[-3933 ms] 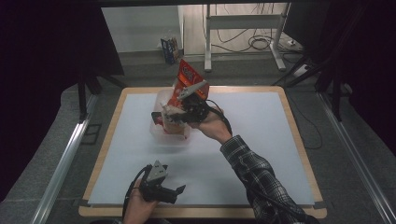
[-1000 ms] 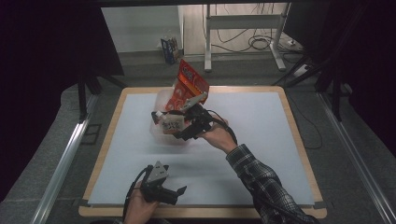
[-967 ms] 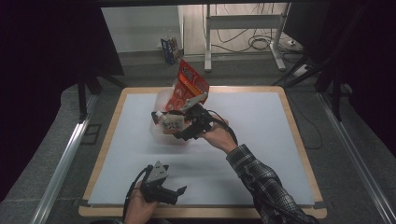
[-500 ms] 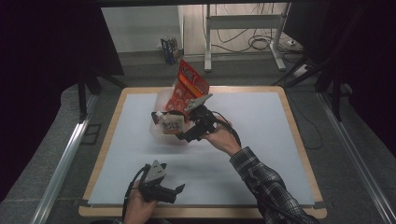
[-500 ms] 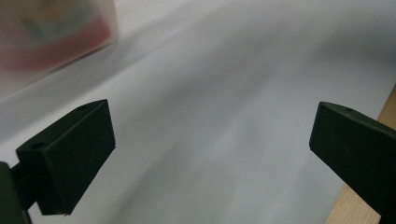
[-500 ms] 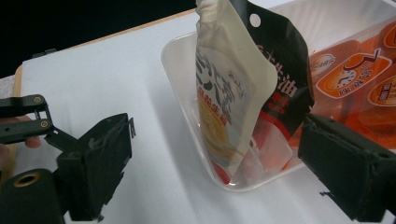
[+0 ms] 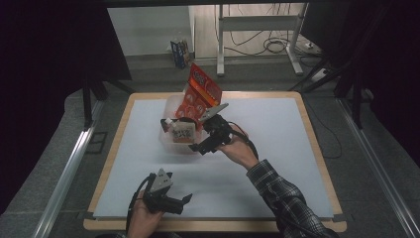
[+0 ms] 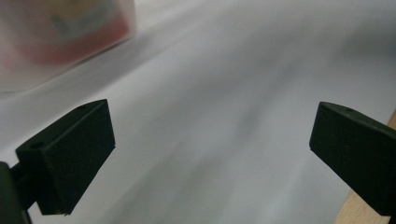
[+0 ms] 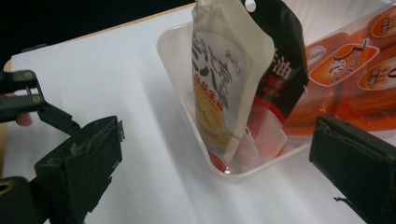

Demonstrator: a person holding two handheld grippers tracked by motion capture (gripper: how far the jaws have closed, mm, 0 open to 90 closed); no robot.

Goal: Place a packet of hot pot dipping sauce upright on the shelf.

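Right gripper drawn back from the tray, jaws released; left gripper idle near the front edge.

The right gripper [image 7: 200,147] has pulled back toward the near side since 3.9 s ago, when it sat up against the tall orange-red snack bag [image 7: 200,95]; its jaws now stand wide apart, holding nothing, just right of the clear plastic tray [image 9: 187,100]. In the tray, at the far-left middle of the white-topped table [image 7: 277,148], the cream-coloured printed pouch [image 9: 226,79] stands upright with a black pouch [image 9: 280,65] behind it and the orange-red bag leaning at the far side. The left gripper [image 7: 184,199], little changed, rests near the table's front edge, jaws spread and empty.
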